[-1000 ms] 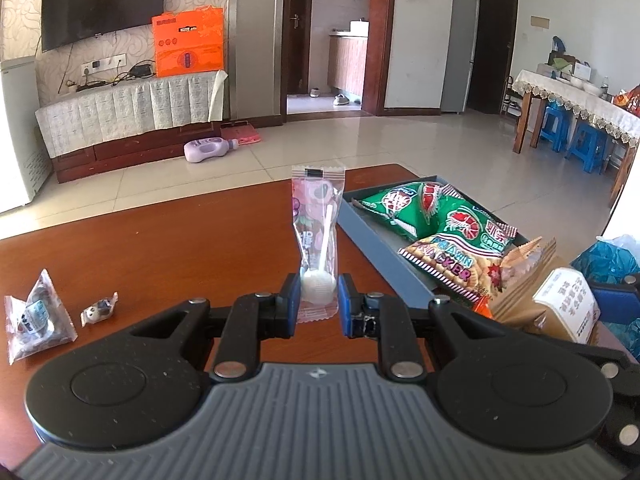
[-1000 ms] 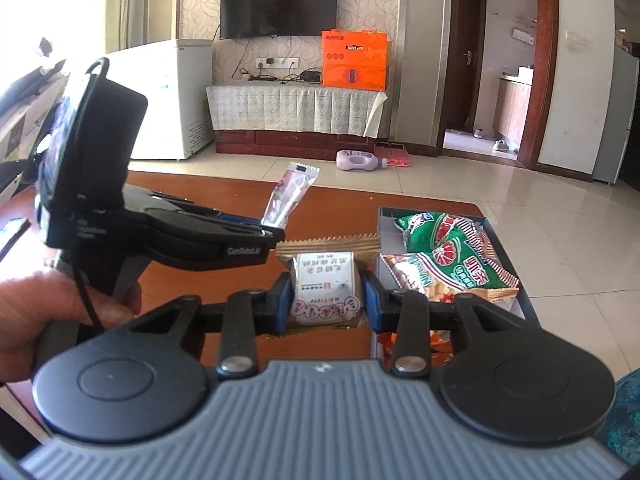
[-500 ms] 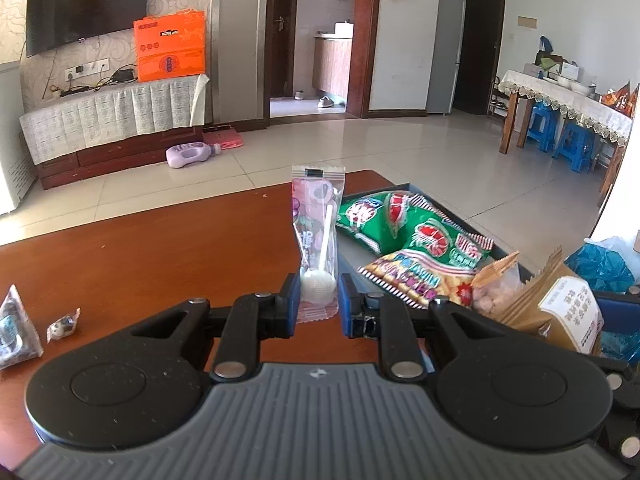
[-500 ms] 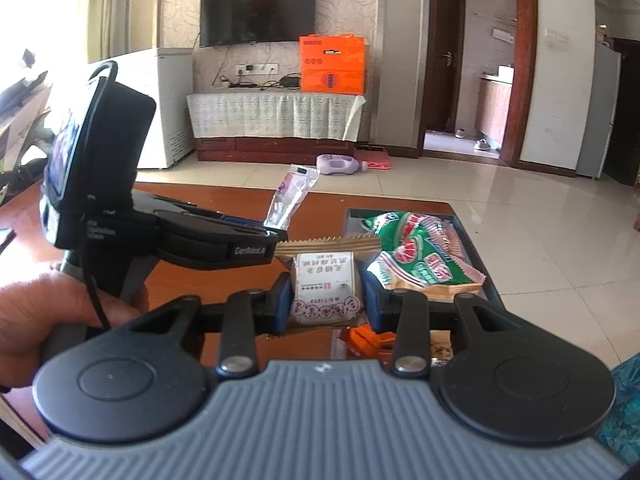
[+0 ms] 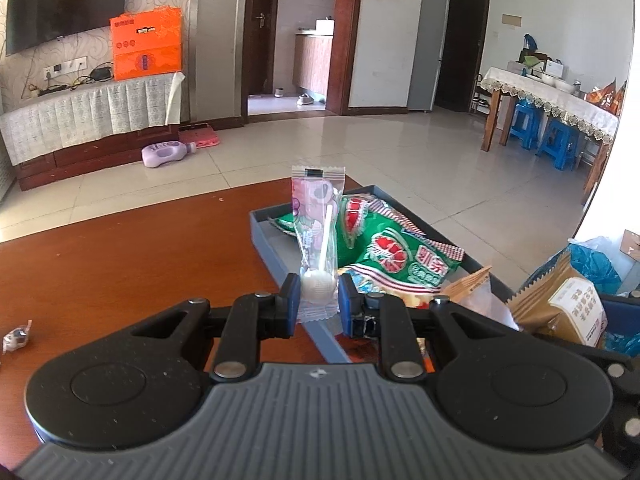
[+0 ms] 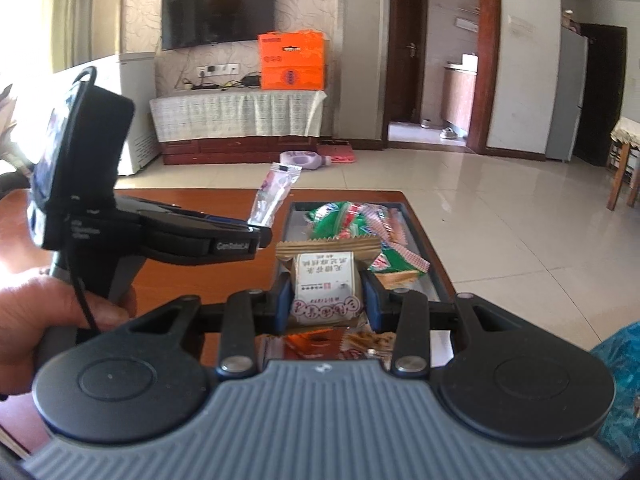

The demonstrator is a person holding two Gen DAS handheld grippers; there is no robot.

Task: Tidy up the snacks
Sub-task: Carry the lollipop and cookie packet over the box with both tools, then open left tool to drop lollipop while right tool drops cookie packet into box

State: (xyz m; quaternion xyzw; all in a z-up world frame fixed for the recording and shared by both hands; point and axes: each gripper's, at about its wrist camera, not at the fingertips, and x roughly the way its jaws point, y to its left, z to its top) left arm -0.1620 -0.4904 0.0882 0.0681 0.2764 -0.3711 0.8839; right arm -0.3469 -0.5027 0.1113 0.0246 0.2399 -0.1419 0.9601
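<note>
Pinching the ball end of a wrapped lollipop (image 5: 318, 236), the left gripper (image 5: 318, 294) has its fingers pressed in on the candy head, wrapper standing upright, stick pointing up. It hovers over the near-left wall of the grey tray (image 5: 280, 264). The right gripper (image 6: 326, 294) has its fingers clamped on a brown pastry packet (image 6: 326, 284), label up, above the tray's near end.

Tray sits at the right end of the red-brown surface (image 5: 120, 264), with green snack bags (image 5: 396, 256) filling its far half. Near end shows an orange wrapper and some other packets, so free room is tight. One small wrapped candy (image 5: 16, 336) lies well apart at far left on the surface, not yet collected.

Step in hand, as I read it: drop both items into the tray. Advice: carry the lollipop fully past the wall before letting go, else it tips out onto the surface. Lower the packet flat onto the near end and release low. Keep the two grippers staggered; they're close.
</note>
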